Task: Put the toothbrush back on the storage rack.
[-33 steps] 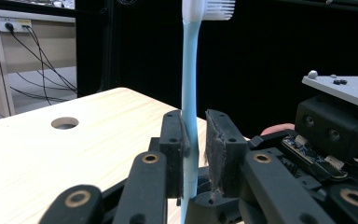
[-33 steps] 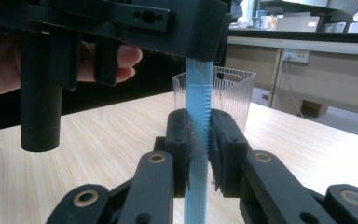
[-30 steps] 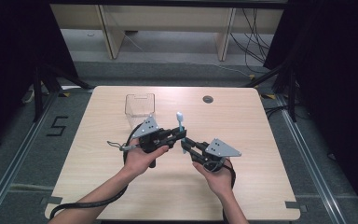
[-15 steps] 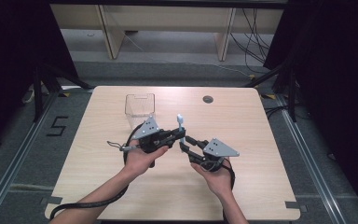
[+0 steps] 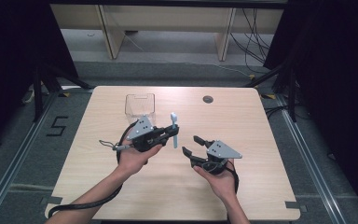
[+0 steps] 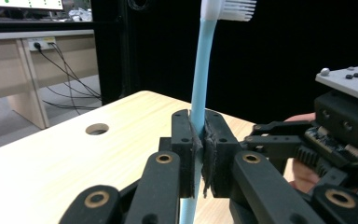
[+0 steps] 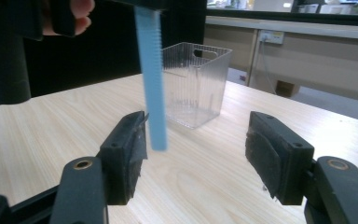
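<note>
- The left gripper (image 5: 167, 134) is clenched on a blue toothbrush (image 5: 174, 130), which stands roughly upright above the table (image 5: 261, 121), bristle head uppermost. In the left gripper view both pads press the handle (image 6: 199, 93) from either side, with the white bristles (image 6: 235, 9) at the top of the frame.
- The right gripper (image 5: 191, 145) is released: its jaws have just been opening, and they now stand wide apart. In the earlier high views its tips lay close against the left gripper and the brush; now they sit apart from both, to the right.
- In the right gripper view the handle's lower end (image 7: 153, 107) hangs near the left-hand pad (image 7: 135, 144), in the space ahead of the jaws; neither pad appears to press it.
- Judged from this, the hand-over from right to left is complete, and the brush now rides in the left gripper alone.
- A clear plastic bin (image 5: 140, 105) stands empty behind the left gripper, near the table's far edge; it is a likely destination for the brush.
</note>
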`<state>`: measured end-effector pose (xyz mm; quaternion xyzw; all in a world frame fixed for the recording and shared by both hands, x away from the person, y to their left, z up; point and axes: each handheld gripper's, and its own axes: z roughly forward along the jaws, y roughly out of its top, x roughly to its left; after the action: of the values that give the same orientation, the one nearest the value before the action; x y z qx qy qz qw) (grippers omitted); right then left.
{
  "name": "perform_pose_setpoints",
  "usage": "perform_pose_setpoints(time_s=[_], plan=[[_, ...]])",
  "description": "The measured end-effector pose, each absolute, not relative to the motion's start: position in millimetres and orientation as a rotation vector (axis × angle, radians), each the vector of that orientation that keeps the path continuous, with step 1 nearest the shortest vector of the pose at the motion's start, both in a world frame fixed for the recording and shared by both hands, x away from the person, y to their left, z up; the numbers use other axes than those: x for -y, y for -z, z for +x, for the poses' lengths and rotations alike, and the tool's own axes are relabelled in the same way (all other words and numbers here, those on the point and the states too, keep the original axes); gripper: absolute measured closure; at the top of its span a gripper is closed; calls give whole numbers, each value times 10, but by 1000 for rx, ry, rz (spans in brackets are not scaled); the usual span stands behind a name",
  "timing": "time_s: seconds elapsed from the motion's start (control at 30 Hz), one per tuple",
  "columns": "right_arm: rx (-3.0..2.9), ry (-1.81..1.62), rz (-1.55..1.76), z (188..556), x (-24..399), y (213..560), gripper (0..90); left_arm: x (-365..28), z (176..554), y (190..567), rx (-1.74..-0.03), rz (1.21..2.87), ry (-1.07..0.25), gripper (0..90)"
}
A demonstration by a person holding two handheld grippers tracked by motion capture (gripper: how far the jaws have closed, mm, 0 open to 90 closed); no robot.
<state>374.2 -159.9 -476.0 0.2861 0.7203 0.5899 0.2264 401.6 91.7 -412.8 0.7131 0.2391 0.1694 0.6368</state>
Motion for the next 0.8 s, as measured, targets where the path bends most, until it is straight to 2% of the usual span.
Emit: perform_pose_setpoints(time_s=[0.8], plan=[[-1910,-1555,857,3646,1885,4863,354,-1418,4043,4133,-623,1615,-486,836]])
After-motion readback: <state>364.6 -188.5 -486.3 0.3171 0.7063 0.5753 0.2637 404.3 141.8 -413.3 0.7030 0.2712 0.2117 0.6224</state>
